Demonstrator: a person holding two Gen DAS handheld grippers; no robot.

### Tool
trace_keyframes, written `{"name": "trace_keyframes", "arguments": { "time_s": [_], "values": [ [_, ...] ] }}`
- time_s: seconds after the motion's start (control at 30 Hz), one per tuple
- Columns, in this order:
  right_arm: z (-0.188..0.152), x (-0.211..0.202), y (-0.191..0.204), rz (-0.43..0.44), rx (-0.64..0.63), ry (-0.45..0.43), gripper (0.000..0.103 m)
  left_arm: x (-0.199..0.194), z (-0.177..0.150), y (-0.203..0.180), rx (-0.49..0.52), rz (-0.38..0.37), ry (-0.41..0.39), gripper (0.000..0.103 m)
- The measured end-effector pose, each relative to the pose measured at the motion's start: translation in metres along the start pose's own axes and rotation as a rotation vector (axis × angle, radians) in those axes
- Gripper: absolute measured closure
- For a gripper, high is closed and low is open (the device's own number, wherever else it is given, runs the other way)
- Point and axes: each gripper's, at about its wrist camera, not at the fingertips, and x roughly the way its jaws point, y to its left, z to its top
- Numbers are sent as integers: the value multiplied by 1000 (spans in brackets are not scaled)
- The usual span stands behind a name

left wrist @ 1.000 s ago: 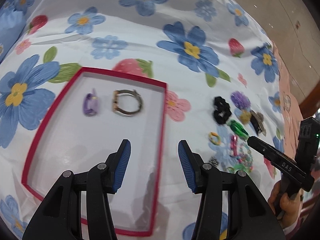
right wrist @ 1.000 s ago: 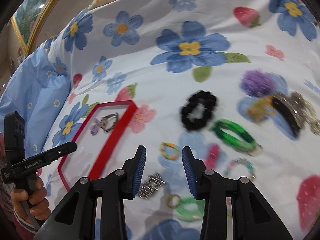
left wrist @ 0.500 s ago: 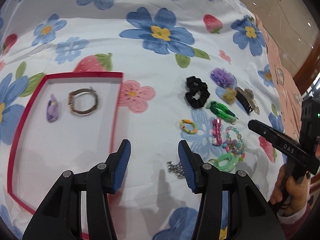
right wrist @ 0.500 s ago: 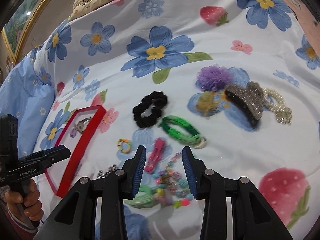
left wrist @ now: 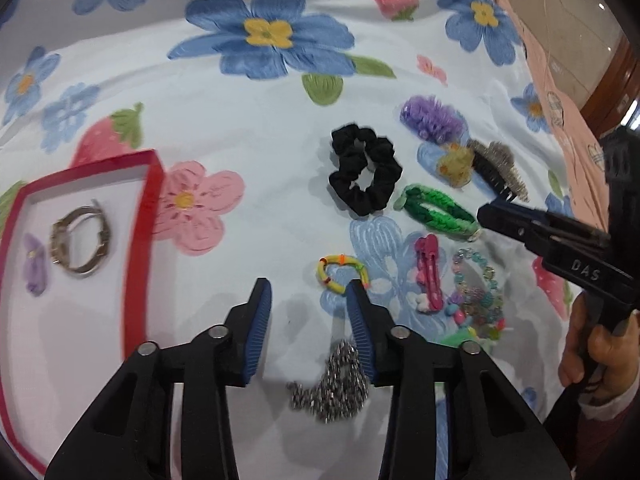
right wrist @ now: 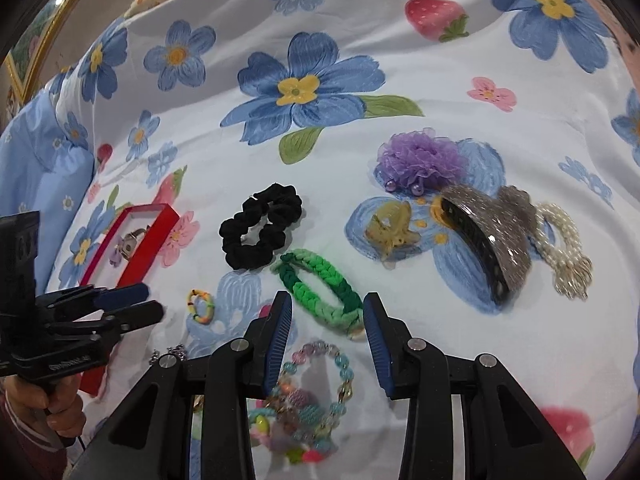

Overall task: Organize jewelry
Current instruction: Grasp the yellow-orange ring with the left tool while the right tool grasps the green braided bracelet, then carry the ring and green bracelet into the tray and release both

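Both grippers hover with jaws spread wide and empty above the flower-printed white bedsheet (right wrist: 400,152). The left gripper (left wrist: 308,300) sits over a crumpled silver chain (left wrist: 334,384), beside a small multicoloured elastic ring (left wrist: 342,274). The right gripper (right wrist: 328,316) frames the end of a green braided hair tie (right wrist: 320,292), near a black fabric scrunchie (right wrist: 260,226). A red-rimmed shallow tray (left wrist: 138,240) holds a metal bangle (left wrist: 80,242) and a lilac clip (left wrist: 34,264).
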Motion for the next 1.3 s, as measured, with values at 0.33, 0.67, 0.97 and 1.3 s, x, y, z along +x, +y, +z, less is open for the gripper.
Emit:
{"name": "trace_keyframes", "arguments": {
  "time_s": [0.33,0.67,0.97,1.3],
  "values": [
    [2,32,-2,-16,-21,64,70,29,5,-8,13,-58,35,98],
    [-2,23,-4,-21,12,36,94,17,4,-7,23,-79,-3,101],
    [-5,-9,7,37,58,-40,94,-20,-6,5,-25,-92,-70,101],
    [-16,-15,53,126,28,-45,94,-64,-27,36,-109,-76,-138,101]
  ]
}}
